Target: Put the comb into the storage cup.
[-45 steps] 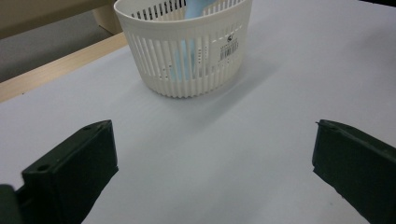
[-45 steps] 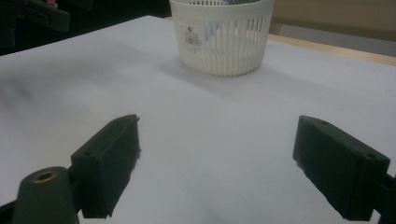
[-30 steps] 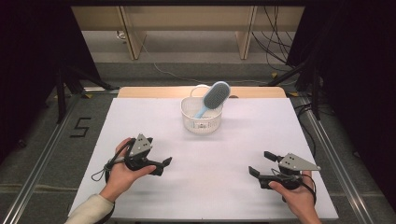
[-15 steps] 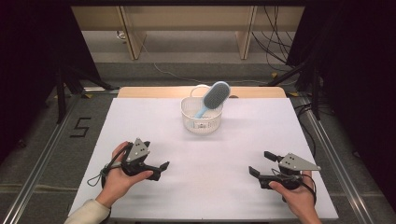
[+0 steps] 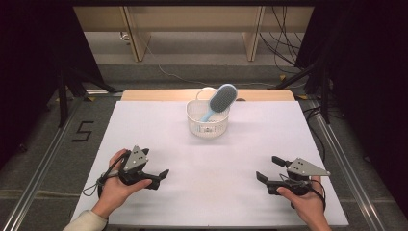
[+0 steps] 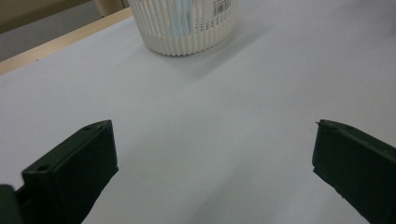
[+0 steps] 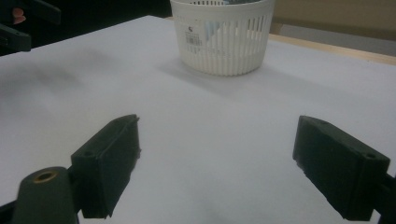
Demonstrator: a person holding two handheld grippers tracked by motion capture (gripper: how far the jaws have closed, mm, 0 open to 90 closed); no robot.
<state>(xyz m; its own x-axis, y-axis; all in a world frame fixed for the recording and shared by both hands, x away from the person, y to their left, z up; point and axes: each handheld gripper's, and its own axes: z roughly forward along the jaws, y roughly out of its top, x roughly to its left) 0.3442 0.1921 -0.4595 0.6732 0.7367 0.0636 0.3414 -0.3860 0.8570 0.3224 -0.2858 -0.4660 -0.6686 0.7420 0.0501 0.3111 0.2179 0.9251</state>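
I am wearing a pale, cream-coloured sleeve (image 5: 84,222) on my left arm, and it is showing just behind the wrist. My left gripper (image 5: 156,177) is looking black, with a grey three-cornered plate (image 5: 135,157) sitting on top and a thin black cable (image 5: 98,182) looping out behind it. My right gripper (image 5: 270,169) is wearing the same grey plate (image 5: 306,167), dotted with small dark screws. Up close, each black jaw is showing as a blocky slab with small round holes in it.
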